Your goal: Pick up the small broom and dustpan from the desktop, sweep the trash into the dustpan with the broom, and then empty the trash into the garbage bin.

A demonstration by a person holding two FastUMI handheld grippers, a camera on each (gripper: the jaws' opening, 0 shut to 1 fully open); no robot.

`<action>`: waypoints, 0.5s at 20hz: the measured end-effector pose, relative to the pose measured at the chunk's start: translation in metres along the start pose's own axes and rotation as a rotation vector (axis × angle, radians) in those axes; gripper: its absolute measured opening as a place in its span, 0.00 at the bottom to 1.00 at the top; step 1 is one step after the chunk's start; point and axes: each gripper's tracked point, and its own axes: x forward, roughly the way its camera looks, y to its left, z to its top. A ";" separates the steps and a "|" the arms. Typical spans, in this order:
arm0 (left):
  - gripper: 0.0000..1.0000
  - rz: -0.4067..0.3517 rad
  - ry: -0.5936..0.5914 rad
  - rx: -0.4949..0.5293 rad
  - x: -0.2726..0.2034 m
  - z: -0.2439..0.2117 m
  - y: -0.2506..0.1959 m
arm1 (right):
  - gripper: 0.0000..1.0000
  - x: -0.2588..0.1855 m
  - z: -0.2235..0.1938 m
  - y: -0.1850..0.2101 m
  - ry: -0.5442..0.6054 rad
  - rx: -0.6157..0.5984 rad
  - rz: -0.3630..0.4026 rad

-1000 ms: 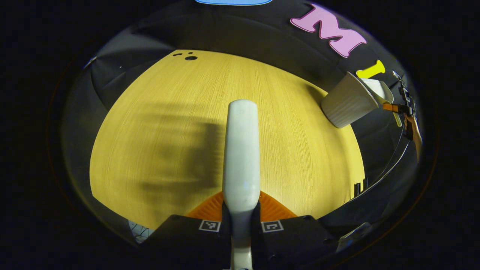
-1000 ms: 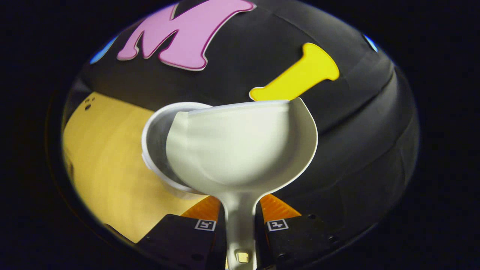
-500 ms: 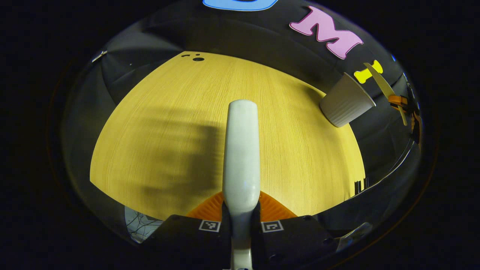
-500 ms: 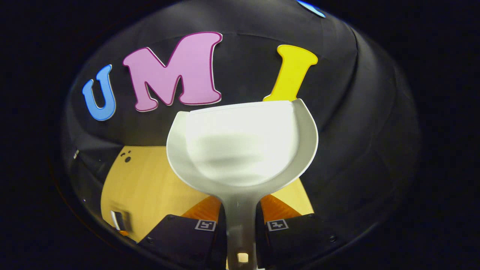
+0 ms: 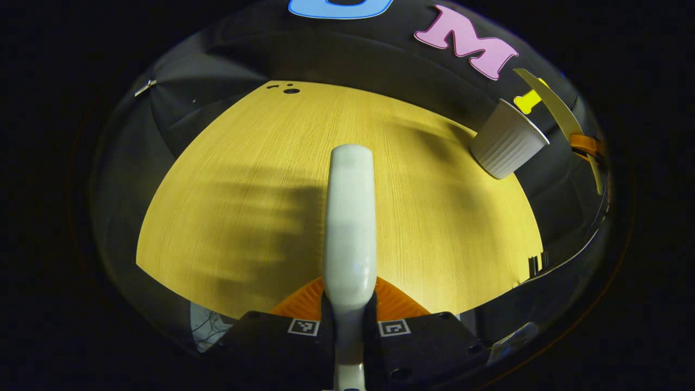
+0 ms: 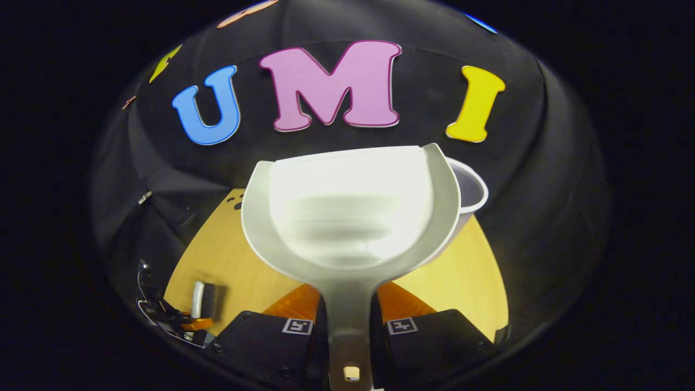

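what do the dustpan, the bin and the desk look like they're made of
Dustpan: probably moulded plastic, pale and smooth with a soft sheen. Garbage bin: likely plastic too, white and matte, with fine vertical ribs on its wall. Desktop: wood or wood-look laminate, light with straight grain lines.

broom bristles: hidden in the left gripper view; the broom [image 5: 350,217] showed just its pale back running forward from the left gripper [image 5: 349,304].
broom handle end: cut off by the bottom edge of the left gripper view.
dustpan: seen edge-on as a thin sliver [image 5: 559,114] at the right of the left gripper view, its inside hidden.
garbage bin: in the right gripper view mostly covered by the dustpan [image 6: 350,212]; just a part of its rim [image 6: 472,190] showed at the tabletop's far right edge.
bin contents: could not be told in either view.
far broom: small and blurred [image 6: 202,300] near the tabletop's [image 6: 467,271] left edge.
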 end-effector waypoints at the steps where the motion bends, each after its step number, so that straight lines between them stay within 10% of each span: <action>1: 0.25 0.010 -0.002 0.019 0.004 0.003 0.003 | 0.34 0.004 -0.006 -0.002 0.022 0.003 0.020; 10: 0.27 0.045 -0.006 0.066 0.032 0.027 0.007 | 0.34 0.025 -0.094 0.003 0.234 0.022 0.051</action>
